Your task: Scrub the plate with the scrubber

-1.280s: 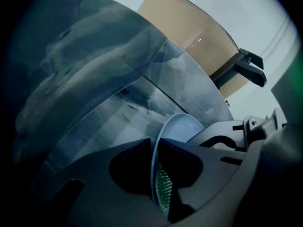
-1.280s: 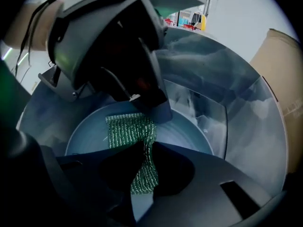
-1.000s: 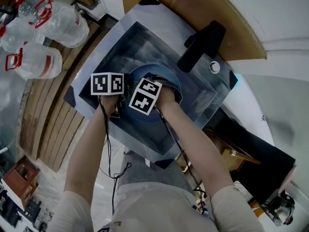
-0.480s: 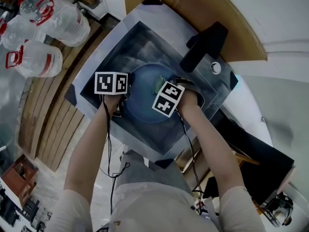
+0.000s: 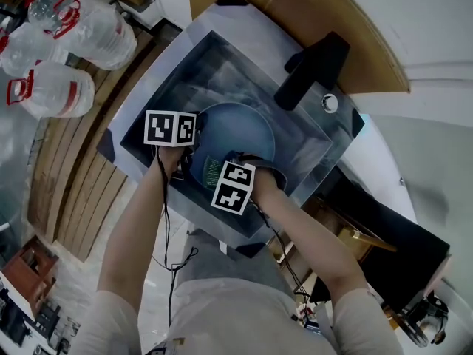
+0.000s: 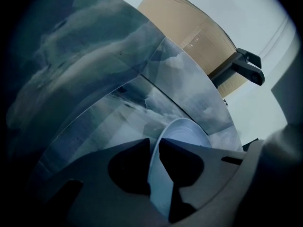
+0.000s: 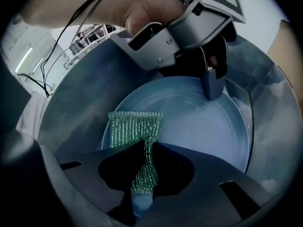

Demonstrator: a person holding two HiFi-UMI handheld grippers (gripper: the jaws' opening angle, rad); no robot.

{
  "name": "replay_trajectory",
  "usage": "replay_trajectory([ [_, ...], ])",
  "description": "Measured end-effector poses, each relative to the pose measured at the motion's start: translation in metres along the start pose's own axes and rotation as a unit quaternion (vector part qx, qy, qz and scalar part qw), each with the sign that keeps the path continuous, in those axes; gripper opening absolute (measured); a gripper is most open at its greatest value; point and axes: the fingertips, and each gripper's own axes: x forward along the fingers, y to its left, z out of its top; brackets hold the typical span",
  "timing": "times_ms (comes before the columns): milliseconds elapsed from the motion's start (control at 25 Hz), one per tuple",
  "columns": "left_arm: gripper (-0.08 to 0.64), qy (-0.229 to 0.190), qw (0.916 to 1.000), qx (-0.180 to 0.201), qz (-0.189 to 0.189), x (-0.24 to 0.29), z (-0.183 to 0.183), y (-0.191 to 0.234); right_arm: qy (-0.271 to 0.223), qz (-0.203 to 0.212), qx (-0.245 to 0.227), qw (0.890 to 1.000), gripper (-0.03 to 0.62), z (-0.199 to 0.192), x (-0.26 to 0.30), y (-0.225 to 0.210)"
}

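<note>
This looks like a makeshift dishwashing station in a workshop or lab hall, not a furnished home kitchen. The left gripper (image 6: 154, 145) and the right gripper (image 7: 147, 145) both reach into a square sink (image 5: 222, 61) that holds a blue plate (image 5: 240, 128) and a green mesh scrubber (image 7: 135, 126). Beyond them are a black faucet (image 5: 310, 69) and a wooden countertop (image 5: 295, 6). Out past the left gripper's outer side, large water jugs (image 5: 52, 91) with red handles sit beside bare wooden planks (image 5: 74, 191). Behind the left gripper, the right gripper view shows ceiling strip lights (image 7: 24, 59) and open racking (image 7: 90, 34).
</note>
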Motion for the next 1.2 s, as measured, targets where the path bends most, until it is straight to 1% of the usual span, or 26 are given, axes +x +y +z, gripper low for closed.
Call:
replay_trajectory([
  [160,0.074,0.001,1.0000,-0.003,-0.002,0.000,0.000,0.000,-0.050,-0.011,0.009,0.999,0.087,0.021,-0.001,-0.016],
  [240,0.074,0.001,0.9999,-0.011,-0.006,0.001,0.000,0.001,-0.060,-0.040,0.015,0.997,0.087,0.025,-0.003,-0.037],
  [360,0.072,-0.001,0.9996,-0.023,-0.015,0.001,0.001,0.000,-0.045,-0.103,0.035,0.993,0.087,0.015,-0.011,-0.082],
  [560,0.064,-0.001,0.9996,-0.023,-0.017,0.001,0.001,0.001,-0.035,-0.172,0.073,0.982,0.087,-0.007,-0.027,-0.143],
  [680,0.063,-0.004,0.9997,-0.020,-0.015,0.001,0.001,0.000,0.015,-0.207,0.091,0.974,0.084,-0.037,-0.036,-0.161],
  [720,0.061,-0.006,0.9997,-0.020,-0.013,0.001,0.001,0.000,0.030,-0.209,0.096,0.973,0.083,-0.047,-0.038,-0.159],
  [800,0.062,-0.011,0.9996,-0.024,-0.011,0.001,0.001,0.001,0.055,-0.199,0.096,0.974,0.081,-0.064,-0.039,-0.145],
  [880,0.063,-0.013,0.9994,-0.028,-0.011,0.001,0.001,0.001,0.074,-0.176,0.084,0.978,0.081,-0.076,-0.037,-0.122],
  [960,0.063,-0.016,0.9994,-0.031,-0.010,0.001,0.000,0.002,0.083,-0.144,0.072,0.983,0.083,-0.082,-0.034,-0.094],
  [1080,0.063,-0.021,0.9992,-0.033,-0.007,0.000,0.001,0.002,0.090,-0.101,0.039,0.990,0.081,-0.078,-0.027,-0.051],
  [1200,0.063,-0.025,0.9990,-0.038,-0.006,0.000,0.001,0.002,0.069,-0.074,0.003,0.995,0.083,-0.056,-0.015,-0.019],
])
